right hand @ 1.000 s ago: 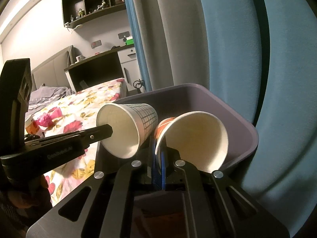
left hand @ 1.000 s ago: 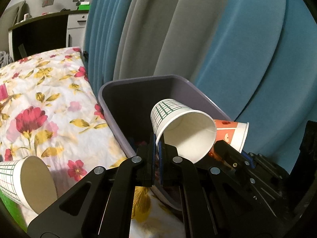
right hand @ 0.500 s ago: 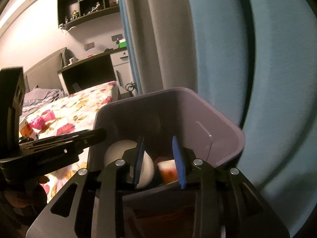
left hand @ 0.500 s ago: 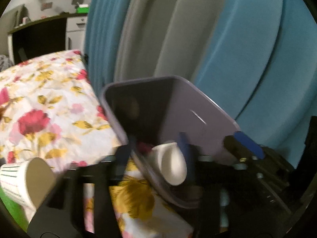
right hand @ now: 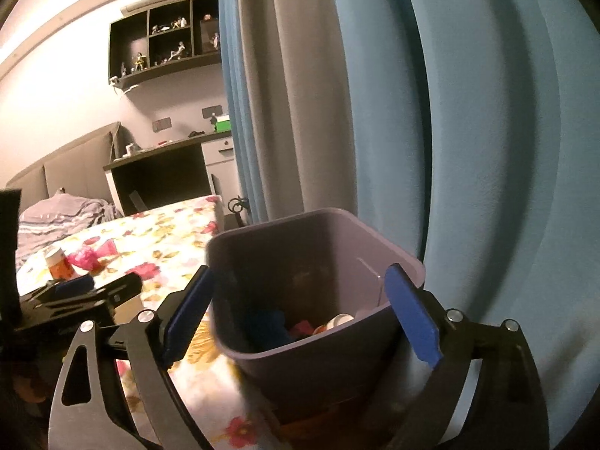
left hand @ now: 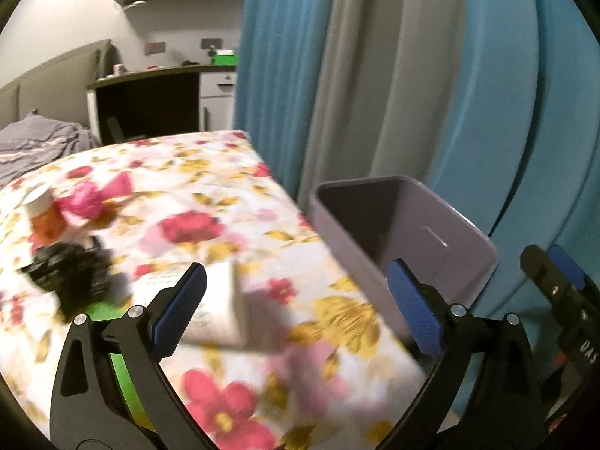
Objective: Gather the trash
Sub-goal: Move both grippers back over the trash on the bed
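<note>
1. A bedroom: a flowered bedspread (left hand: pixel 232 232) fills the lower left of the left wrist view, with blue and grey curtains (left hand: pixel 375 75) behind it on the right.
2. A purple bin (left hand: pixel 461 247) stands at centre right, just beside the bed's edge and against the curtains.
3. In the right wrist view the bin (right hand: pixel 375 345) holds scraps, among them something blue, something pink and a white rim.
4. The left gripper (left hand: pixel 300 307) is spreading its jaws, nothing pinched; a blurred paper cup (left hand: pixel 221 311) lies on the bedspread beyond them.
5. The right gripper (right hand: pixel 300 315) is spreading too, nothing pinched, its jaws framing the bin's near wall.
6. At the left lie an orange-and-white cup (left hand: pixel 43 213), a pink wrapper (left hand: pixel 93 195) and a black crumpled thing (left hand: pixel 67 270).
</note>
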The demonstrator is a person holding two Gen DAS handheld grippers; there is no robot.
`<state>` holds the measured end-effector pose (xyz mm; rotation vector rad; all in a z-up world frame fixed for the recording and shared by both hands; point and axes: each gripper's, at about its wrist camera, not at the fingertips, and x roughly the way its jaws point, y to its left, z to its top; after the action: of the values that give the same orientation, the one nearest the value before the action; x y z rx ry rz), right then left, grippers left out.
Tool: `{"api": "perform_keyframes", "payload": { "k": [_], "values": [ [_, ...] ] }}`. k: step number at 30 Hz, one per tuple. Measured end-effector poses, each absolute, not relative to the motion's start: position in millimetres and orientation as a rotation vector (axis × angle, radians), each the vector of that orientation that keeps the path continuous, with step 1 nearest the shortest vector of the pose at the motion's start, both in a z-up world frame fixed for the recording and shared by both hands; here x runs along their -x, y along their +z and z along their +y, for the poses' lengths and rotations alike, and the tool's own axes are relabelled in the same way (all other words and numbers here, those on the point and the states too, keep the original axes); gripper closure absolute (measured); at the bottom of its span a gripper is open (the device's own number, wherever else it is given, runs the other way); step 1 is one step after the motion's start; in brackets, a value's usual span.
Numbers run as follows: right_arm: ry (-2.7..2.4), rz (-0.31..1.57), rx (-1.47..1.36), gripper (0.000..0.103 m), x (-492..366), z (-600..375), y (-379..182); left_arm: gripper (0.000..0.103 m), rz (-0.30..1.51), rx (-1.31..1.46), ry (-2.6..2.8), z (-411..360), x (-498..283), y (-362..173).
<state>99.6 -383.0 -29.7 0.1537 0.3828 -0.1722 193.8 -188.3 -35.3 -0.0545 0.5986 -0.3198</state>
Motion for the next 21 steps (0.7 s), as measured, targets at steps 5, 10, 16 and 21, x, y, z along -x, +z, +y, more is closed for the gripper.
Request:
{"api": "perform_keyframes", "payload": {
  "k": [5, 10, 16, 21],
  "values": [
    [-0.156, 0.381, -0.148, 0.009, -91.6, -361.8, -27.6, 0.007, 0.593, 0.072, -0.241, -148.8, -172.9, -33.2],
    [-0.123, 0.382, -0.129, 0.009, -82.7, -334.5, -25.8, 0.007, 0.582, 0.08, -0.191, -111.1, -151.3, -34.8],
    [-0.064, 0.385, -0.118, 0.009, -71.7, -301.4, -26.2, 0.007, 0.573, 0.087, -0.1, -55.5, -128.6, -41.9],
    [-0.029, 0.394, -0.116, 0.009, -72.1, -278.1, -27.8, 0.007, 0.581, 0.116, -0.043, -18.4, -117.8, -45.1]
  ]
}}
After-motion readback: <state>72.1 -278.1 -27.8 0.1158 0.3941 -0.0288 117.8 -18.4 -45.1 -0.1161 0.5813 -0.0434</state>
